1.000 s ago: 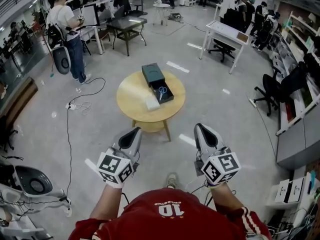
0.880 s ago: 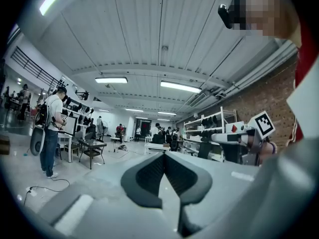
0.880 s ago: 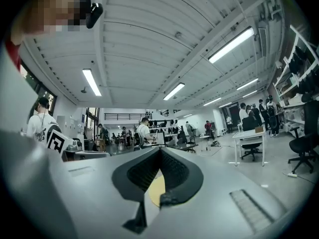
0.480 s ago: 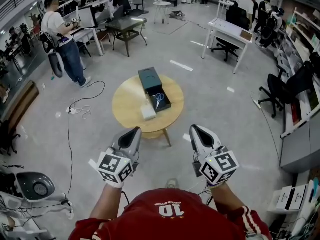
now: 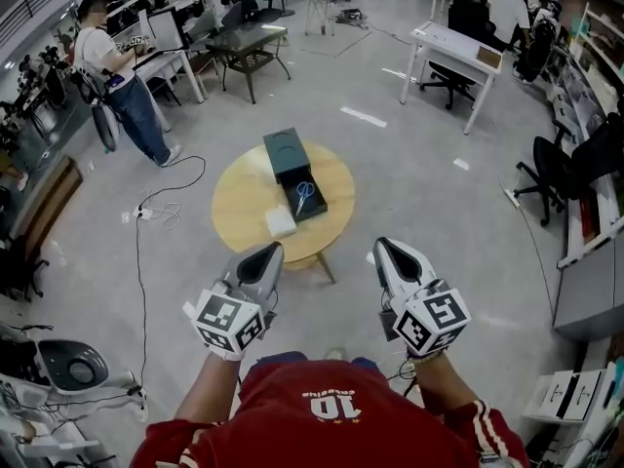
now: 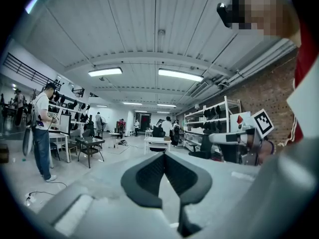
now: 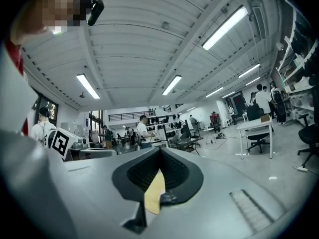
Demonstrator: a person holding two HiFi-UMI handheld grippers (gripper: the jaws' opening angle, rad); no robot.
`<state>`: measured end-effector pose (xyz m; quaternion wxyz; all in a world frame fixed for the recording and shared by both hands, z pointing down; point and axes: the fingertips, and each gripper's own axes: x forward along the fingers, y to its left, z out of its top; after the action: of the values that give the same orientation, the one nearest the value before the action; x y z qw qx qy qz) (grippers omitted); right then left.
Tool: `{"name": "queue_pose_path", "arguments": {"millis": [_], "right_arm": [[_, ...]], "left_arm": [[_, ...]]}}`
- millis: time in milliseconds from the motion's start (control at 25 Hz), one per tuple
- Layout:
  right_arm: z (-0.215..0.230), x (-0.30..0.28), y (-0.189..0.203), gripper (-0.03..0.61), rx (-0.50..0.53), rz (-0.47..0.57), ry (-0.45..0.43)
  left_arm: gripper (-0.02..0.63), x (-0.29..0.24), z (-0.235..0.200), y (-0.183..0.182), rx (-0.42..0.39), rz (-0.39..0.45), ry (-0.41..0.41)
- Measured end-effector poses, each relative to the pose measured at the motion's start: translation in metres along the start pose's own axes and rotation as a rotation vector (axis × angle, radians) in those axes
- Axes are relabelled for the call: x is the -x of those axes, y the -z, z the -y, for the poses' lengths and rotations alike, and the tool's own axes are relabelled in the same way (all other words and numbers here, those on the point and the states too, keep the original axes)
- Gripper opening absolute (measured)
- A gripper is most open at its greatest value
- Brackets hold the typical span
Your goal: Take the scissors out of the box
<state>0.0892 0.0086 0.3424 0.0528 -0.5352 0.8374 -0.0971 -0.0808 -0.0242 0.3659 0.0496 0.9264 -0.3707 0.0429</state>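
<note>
On the round, pale wooden surface [image 5: 244, 198] ahead lies a dark rectangular box: its open tray [image 5: 317, 214] sits about the middle, slightly toward the right edge, and what looks like its dark lid [image 5: 283, 151] rests just beyond it at the far edge. The small blue-handled scissors [image 5: 304, 195] lie flat inside the tray, and a small white block [image 5: 281, 222] sits just beside the tray toward the near edge. Both tools are well short of the surface. The left hand-held gripper [image 5: 261, 253] has its jaws pressed together on nothing, as its own view confirms [image 6: 164, 158], and the right hand-held gripper [image 5: 387, 249] likewise shows its jaws meeting at the tips with nothing between them [image 7: 160, 151]. The removal has not begun, and both would have to open before any grasp. The scissors are likely light and stiff, with slick metal blades and smooth plastic loops. Lying flat in a shallow tray, they leave little room for a jaw to slide beneath. The handle end seems the better place to pinch — thicker, less slippery and safely blunt. The tray itself probably weighs little and may shift or lift with them, so steadying its rim with the other tool looks wise.
</note>
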Motion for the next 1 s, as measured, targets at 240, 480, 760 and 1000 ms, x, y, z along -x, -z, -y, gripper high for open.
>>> {"name": "queue_pose_path", "arguments": {"millis": [240,480,760,1000], "right_arm": [[0.022,-0.004,-0.003,0.002,-0.021,-0.005,-0.021],[0.028,-0.021,-0.001,0.002,-0.028,-0.012,-0.041],[0.029,-0.048,0.004,0.002,0.004,-0.044,-0.050],[0.041,-0.068,0.001,0.002,0.025,-0.069,-0.048]], "left_arm": [[0.004,-0.017,0.002,0.001,0.004,-0.015,-0.028],[0.003,-0.019,-0.006,0.000,-0.006,-0.020,-0.045],[0.005,-0.030,-0.031,0.002,0.016,-0.009,-0.065],[0.003,-0.057,-0.044,-0.001,0.028,0.001,-0.055]]}}
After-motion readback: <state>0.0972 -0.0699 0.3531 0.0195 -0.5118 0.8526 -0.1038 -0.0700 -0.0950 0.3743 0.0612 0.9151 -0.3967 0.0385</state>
